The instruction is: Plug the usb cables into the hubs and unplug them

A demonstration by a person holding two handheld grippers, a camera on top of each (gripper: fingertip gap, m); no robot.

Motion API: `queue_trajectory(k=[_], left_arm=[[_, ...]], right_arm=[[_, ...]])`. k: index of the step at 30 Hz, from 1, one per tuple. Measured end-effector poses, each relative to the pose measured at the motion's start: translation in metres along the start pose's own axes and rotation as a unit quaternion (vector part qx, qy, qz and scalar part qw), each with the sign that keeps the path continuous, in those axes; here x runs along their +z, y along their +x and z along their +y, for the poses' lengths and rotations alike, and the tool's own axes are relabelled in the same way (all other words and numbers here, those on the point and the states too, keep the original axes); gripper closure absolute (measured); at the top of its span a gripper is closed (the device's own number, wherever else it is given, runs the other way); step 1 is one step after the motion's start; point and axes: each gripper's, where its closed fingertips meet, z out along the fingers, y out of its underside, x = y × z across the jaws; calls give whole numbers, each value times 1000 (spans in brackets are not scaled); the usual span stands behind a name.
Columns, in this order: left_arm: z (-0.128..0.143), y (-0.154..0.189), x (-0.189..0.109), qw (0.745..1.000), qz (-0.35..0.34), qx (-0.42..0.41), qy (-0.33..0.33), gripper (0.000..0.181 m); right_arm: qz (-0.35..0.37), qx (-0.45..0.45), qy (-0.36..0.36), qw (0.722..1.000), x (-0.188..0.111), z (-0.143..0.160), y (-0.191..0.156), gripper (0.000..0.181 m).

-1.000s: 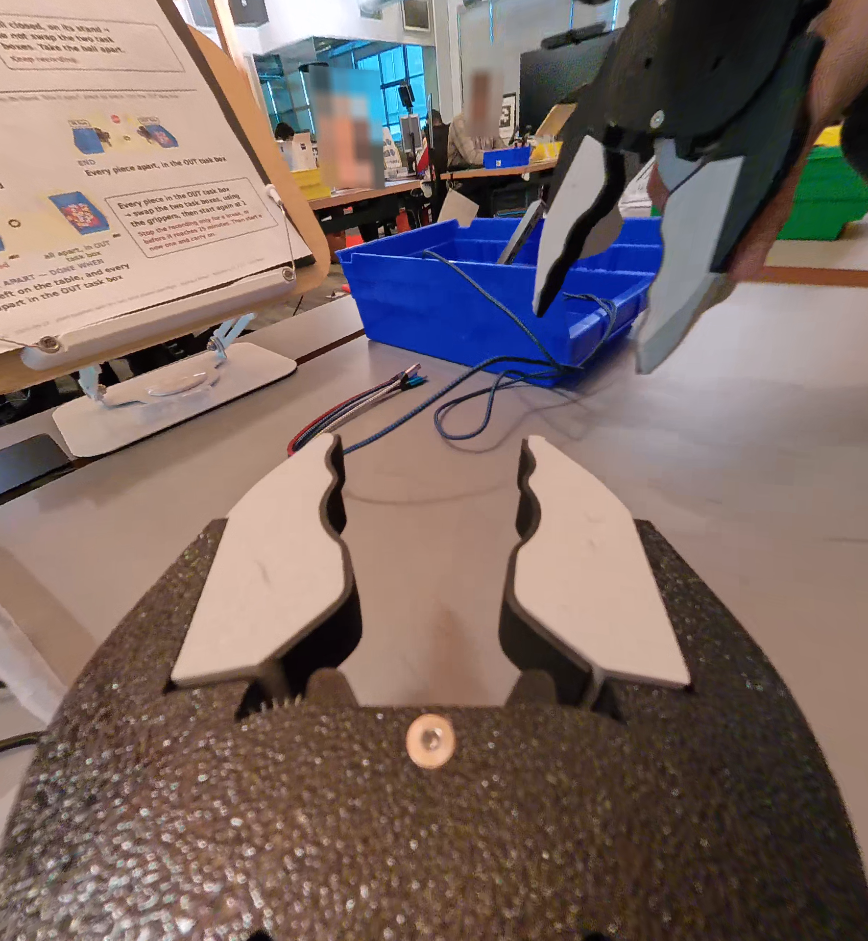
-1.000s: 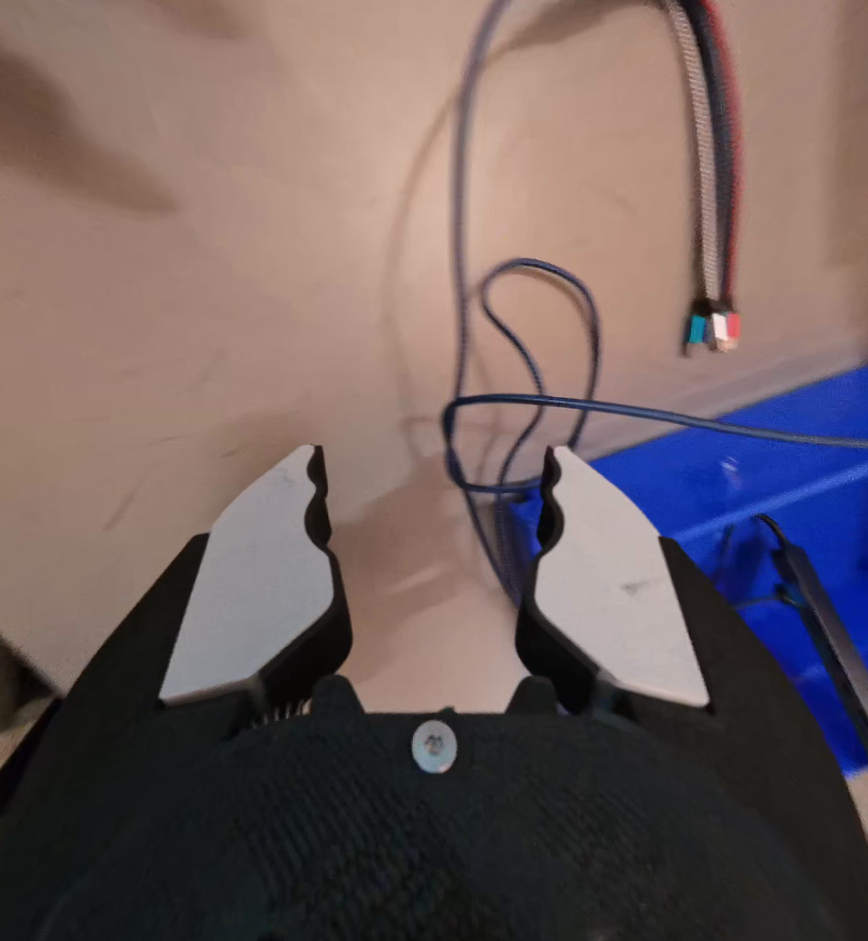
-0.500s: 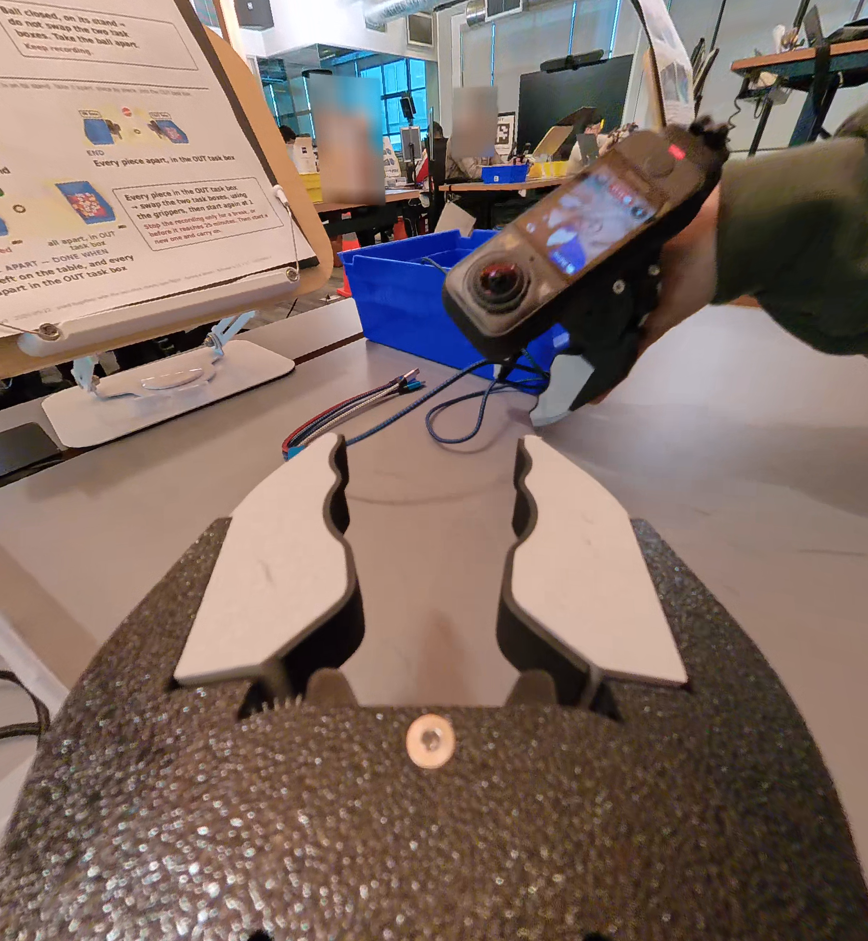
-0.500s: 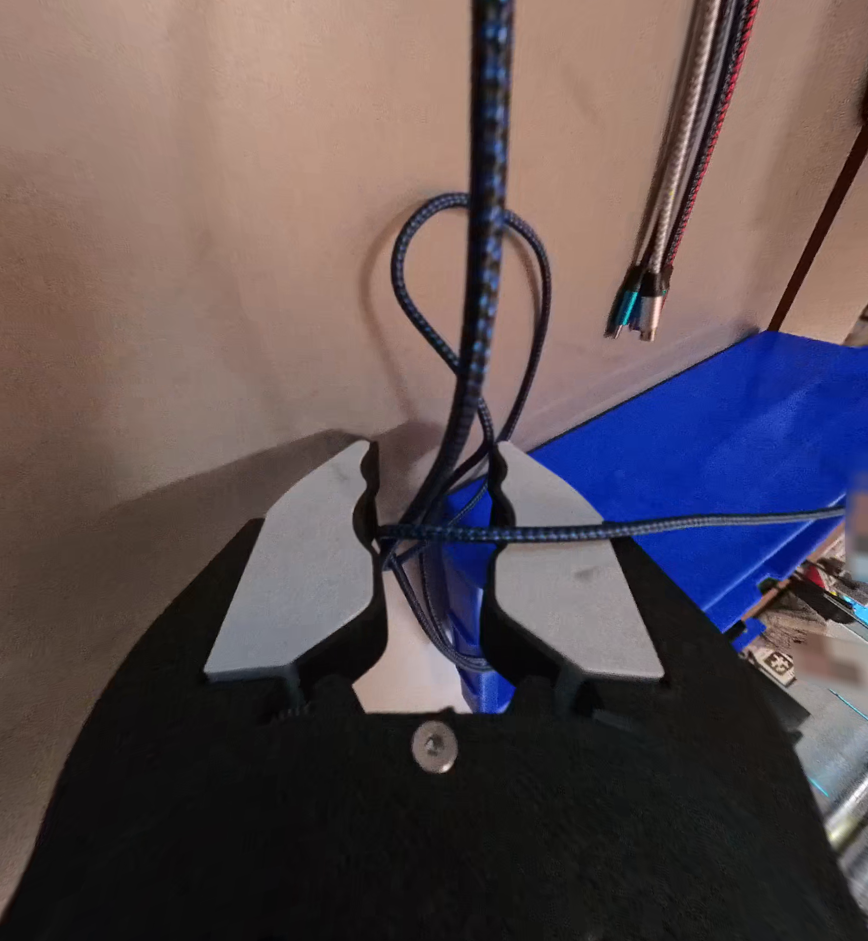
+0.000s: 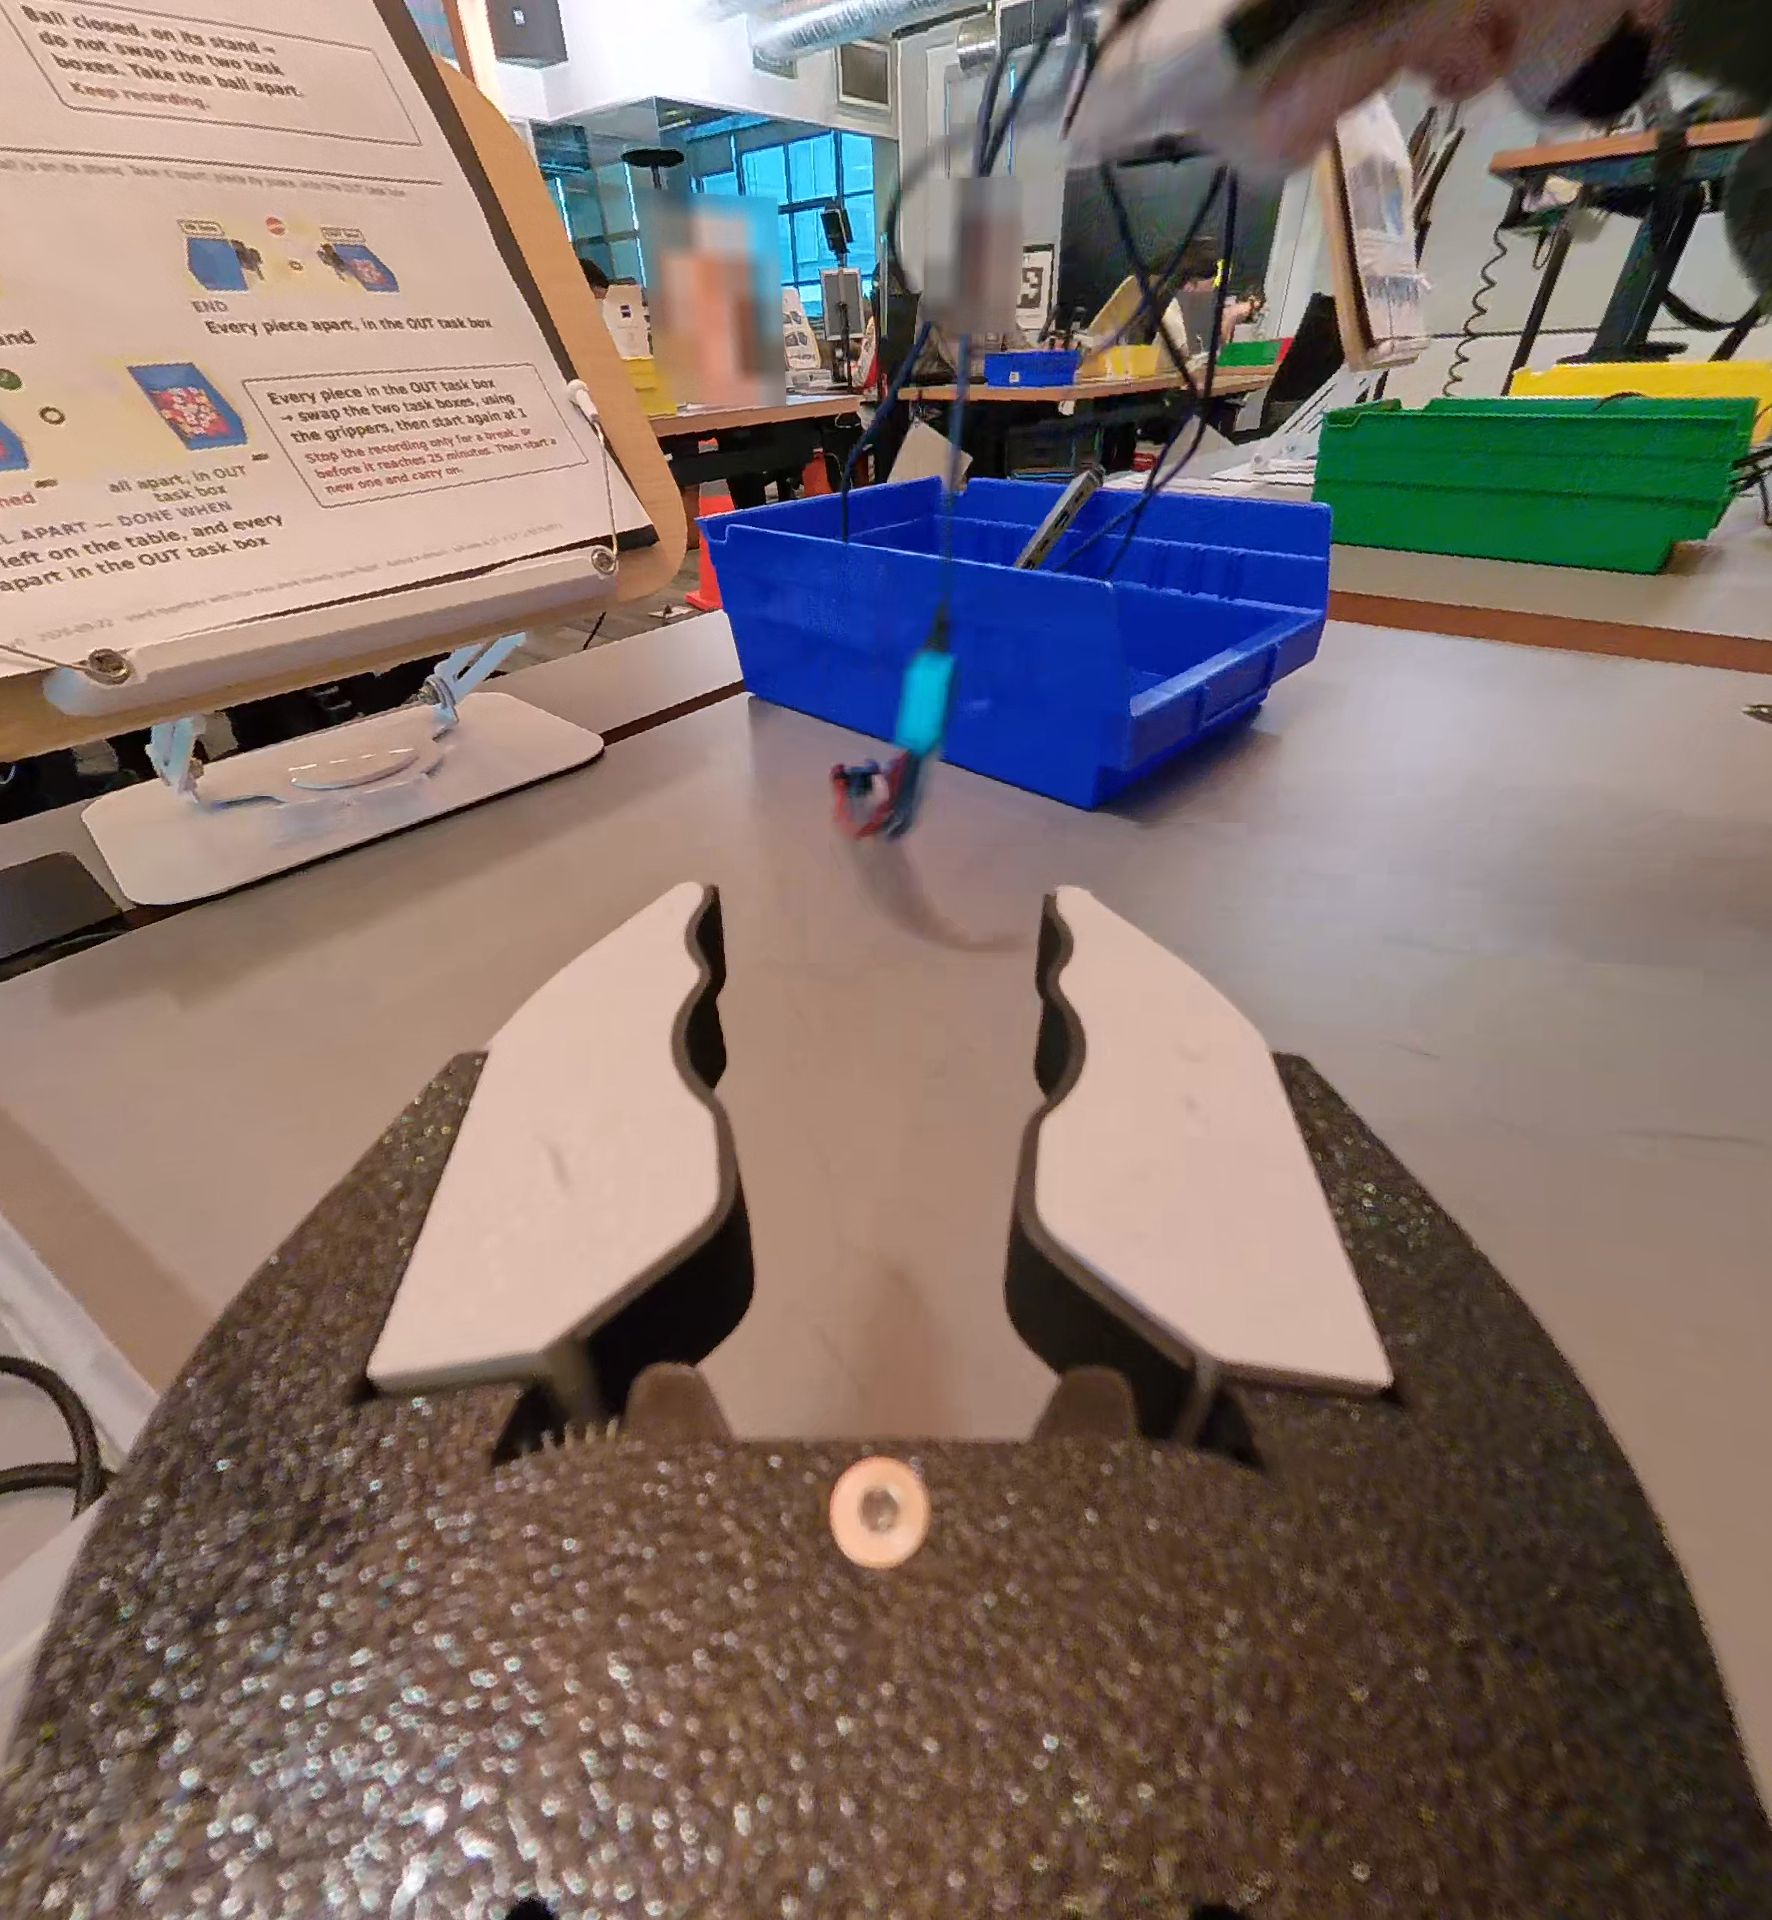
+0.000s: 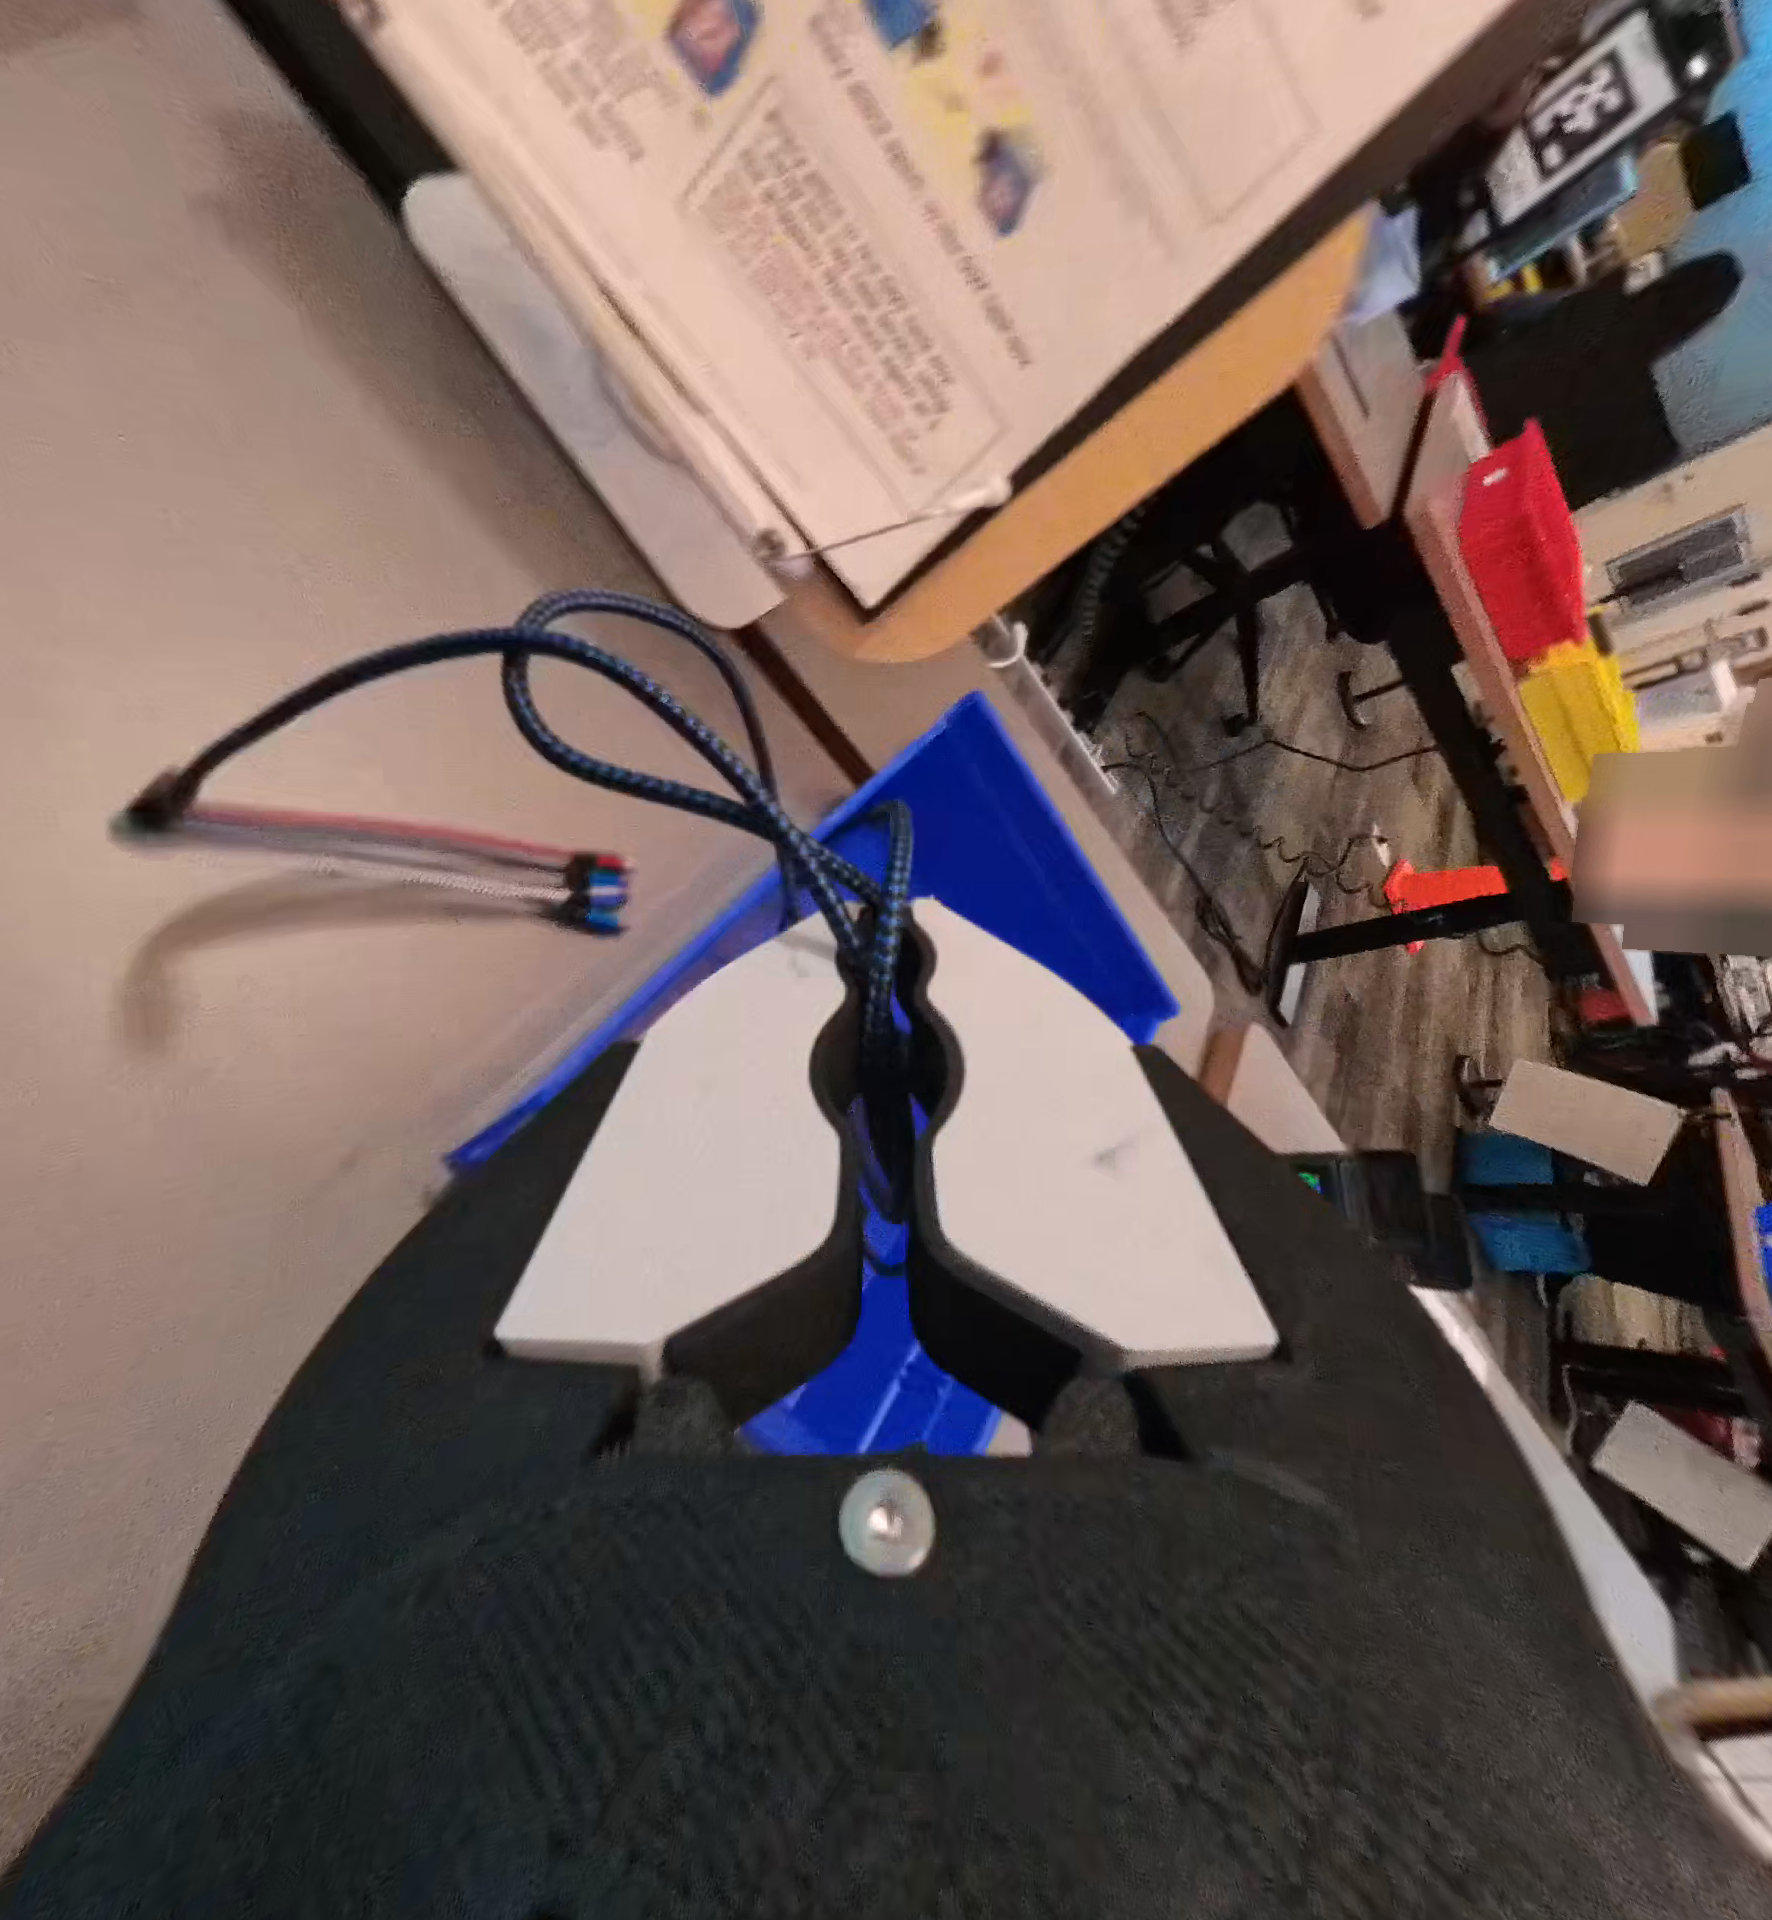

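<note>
Right claw (image 6: 887,977) clamped on braided cable (image 6: 653,675) loops, hoisting plugs clear of tabletop (image 6: 134,416); left claw (image 5: 877,935) wide open, empty.

Even, bright indoor light, with daylight from the far windows (image 5: 804,197). The grey matte tabletop (image 5: 1484,987) carries soft shadows. Wide-angle bending warps the edges. The dangling braided blue cable (image 5: 923,696) and the right view are motion-blurred.
</note>
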Motion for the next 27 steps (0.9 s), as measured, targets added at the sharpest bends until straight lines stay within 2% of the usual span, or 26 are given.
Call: queue_trajectory(k=[2,5,9,13,18,23,27], left_arm=[[0,0,0,1000,0,-1,0,125],[-1,-1,-1,1000,-1,-6,3,125],[-1,-2,-1,1000,-1,-8,4,126],[-1,-1,-1,1000,-1,-5,2,126],[0,-1,0,1000,-1,-5,0,127],[0,-1,0,1000,0,-4,-3,127],[1,0,1,1000,0,-2,-7,127]], right_arm=[[37,42,33,998,-10,-8,49,179],[56,82,64,993,-24,-15,102,179],[102,125,59,985,-23,1,162,179],[74,220,95,968,-17,12,191,179],[73,264,115,955,-20,24,229,179],[73,323,165,929,-26,38,255,179],[40,288,104,951,-7,60,231,178]])
